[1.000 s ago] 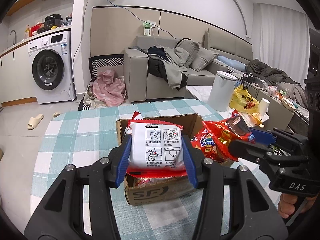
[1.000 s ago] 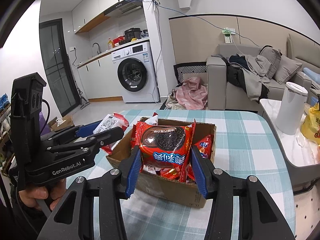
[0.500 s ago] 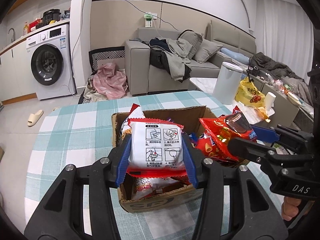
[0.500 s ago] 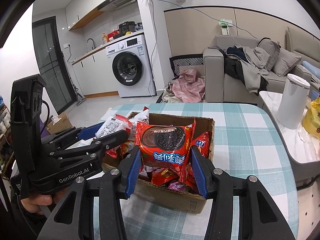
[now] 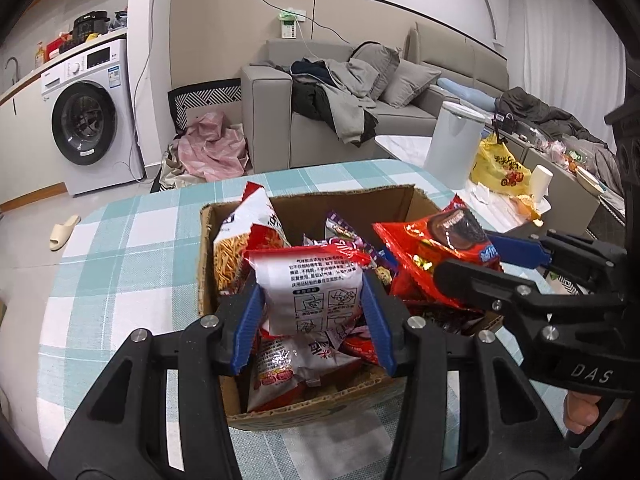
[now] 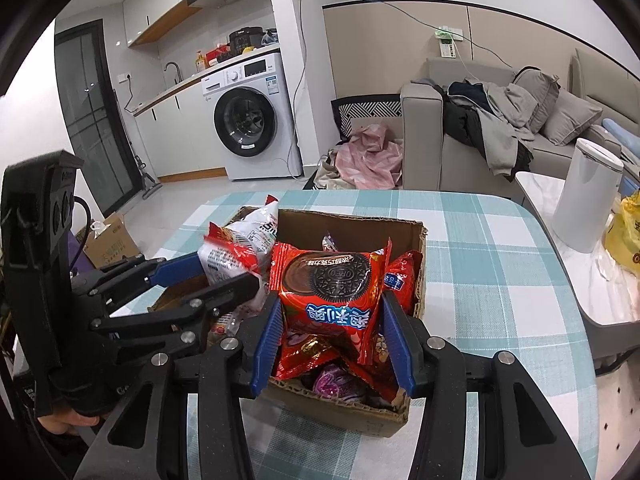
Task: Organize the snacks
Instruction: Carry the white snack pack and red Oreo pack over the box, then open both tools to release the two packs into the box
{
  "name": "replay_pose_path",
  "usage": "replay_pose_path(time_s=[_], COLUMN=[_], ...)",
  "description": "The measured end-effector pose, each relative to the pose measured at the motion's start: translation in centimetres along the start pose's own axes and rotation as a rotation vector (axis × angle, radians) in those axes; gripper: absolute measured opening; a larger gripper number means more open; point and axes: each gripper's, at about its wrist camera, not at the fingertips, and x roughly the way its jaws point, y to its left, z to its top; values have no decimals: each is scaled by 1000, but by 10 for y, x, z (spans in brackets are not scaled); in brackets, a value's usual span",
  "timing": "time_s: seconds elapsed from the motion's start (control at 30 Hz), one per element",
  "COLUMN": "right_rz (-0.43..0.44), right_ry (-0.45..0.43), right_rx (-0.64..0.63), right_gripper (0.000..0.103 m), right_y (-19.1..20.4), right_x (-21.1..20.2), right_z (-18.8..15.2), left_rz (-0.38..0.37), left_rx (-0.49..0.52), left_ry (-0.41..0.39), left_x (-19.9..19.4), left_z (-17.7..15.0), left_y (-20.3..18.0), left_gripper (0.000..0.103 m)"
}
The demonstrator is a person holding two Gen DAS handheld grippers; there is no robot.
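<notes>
left gripper [image 5: 314,316] clamped on white packet [image 5: 312,292] | right gripper [image 6: 334,332] clamped on Oreo packet [image 6: 330,292] | cardboard box [image 5: 320,410] directly beneath both, left side nearer left gripper

Background: washing machine [image 6: 250,126] against far wall, worktop above it cluttered. Pink cloth heap [image 6: 370,156] on floor beside grey sofa [image 5: 360,120]; clothes piled on sofa. White cylindrical bin [image 6: 588,196] off counter's right edge, yellow bag [image 5: 500,166] near it. Slipper [image 5: 62,232] on floor, left.
</notes>
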Motion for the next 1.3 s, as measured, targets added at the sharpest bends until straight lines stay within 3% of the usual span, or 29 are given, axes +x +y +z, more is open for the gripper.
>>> replay_pose_path(time_s=[0.5,0.67,0.87,1.0,1.07,1.3], right_rz=[-13,3,1,0,6,29], right_ry=[24,11,-43,-82,-94,-111], right_rx=[-23,-27,-38,-33,-22,-4], right_gripper=[49,56,74,88,97,102], right_y=[0,0,2,1,0,-2], right_x=[17,12,-9,-25,-33,-51], right_z=[1,2,3,3,2,-5], left_rz=[1,14,23,18,24,51], left_rx=[5,6,-11,-11,-14,-30], left_ry=[27,33,1,-30,-45,-115], left_x=[18,12,-8,-27,-37,-73], left_z=[-10,-9,-8,-8,-8,-13], left_y=[6,5,7,8,7,11], left_gripper=[45,46,83,90,99,103])
